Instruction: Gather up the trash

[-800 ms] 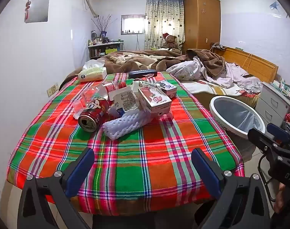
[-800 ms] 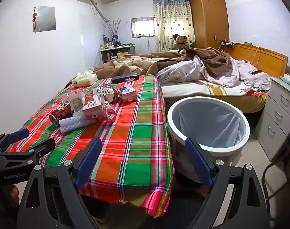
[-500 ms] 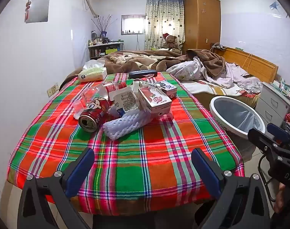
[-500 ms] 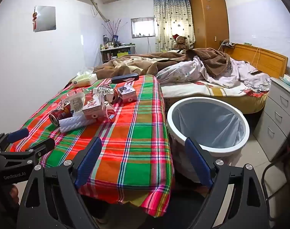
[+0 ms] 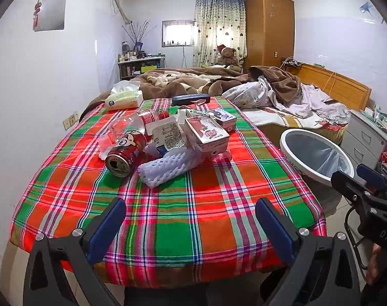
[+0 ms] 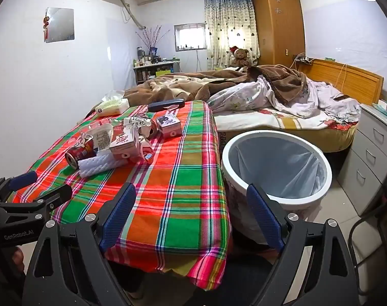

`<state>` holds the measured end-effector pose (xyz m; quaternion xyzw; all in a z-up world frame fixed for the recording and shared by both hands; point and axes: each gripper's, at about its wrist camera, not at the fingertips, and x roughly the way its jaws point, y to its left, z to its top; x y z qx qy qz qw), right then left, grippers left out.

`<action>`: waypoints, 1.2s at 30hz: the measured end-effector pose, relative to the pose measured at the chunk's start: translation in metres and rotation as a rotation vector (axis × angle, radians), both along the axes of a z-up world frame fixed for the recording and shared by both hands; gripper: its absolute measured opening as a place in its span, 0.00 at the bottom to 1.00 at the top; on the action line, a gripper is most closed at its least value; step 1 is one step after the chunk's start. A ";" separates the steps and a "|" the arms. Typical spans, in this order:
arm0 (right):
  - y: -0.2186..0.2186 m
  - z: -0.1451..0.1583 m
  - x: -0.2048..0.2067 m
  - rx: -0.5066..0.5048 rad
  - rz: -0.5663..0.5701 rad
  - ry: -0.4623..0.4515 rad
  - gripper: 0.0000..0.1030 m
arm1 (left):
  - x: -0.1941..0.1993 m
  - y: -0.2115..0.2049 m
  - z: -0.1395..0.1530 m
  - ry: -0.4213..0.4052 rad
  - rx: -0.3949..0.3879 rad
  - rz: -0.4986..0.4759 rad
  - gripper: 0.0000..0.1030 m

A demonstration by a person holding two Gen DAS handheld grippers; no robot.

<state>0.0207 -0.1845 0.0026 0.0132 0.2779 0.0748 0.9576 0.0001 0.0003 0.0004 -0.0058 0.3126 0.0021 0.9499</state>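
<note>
- left gripper point(image 5: 189, 223): jaws spread, holding nothing, at the near edge of the table point(image 5: 193, 204)
- right gripper point(image 6: 190, 209): jaws spread, holding nothing, over the table's near corner
- trash on the table, far from both: red can point(image 5: 124, 153), foam net sleeve point(image 5: 165, 169), milk carton point(image 5: 206, 134)
- trash bin point(image 6: 276, 168) just beside the table

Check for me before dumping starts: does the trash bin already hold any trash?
No, the right wrist view shows the trash bin holding only its bare liner.
</note>
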 end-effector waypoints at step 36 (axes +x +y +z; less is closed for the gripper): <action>0.059 -0.007 0.074 -0.012 0.126 0.069 0.88 | 0.069 0.107 -0.015 0.083 -0.060 0.075 1.00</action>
